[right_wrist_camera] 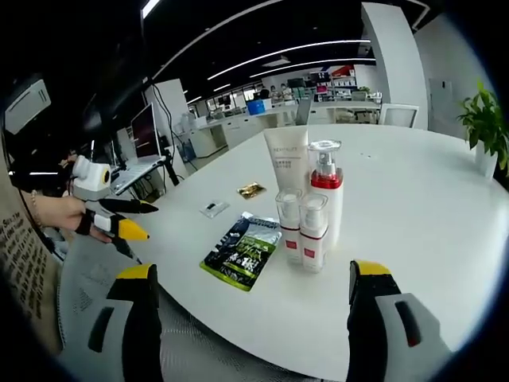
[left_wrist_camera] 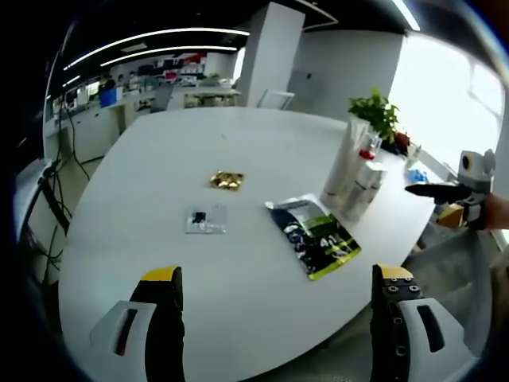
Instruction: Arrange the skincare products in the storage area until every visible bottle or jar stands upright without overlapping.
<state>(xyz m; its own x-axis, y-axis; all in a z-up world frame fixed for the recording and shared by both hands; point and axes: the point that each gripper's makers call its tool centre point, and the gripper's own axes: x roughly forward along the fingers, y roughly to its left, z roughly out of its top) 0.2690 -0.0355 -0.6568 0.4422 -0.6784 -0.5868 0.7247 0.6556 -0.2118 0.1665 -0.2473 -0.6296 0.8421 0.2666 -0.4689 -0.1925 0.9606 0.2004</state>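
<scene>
White table (right_wrist_camera: 413,207); bottles (right_wrist_camera: 310,199) beyond right hand-held gripper (right_wrist_camera: 250,318)

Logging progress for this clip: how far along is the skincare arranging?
Looks done: the white tube, red-collared pump bottle and two small white bottles stand upright, close together. In hand: nothing; both tongs are open. Left: possibly nothing, though touching can't be ruled out.

You are looking at four skincare products standing upright in a tight cluster on the white table (right_wrist_camera: 413,207): a tall white tube (right_wrist_camera: 286,163), a pump bottle (right_wrist_camera: 326,187) with a red collar beside it, and two small bottles (right_wrist_camera: 289,224) (right_wrist_camera: 312,232) with red bands sitting in front. They are touching or nearly touching, none lying over another.
</scene>
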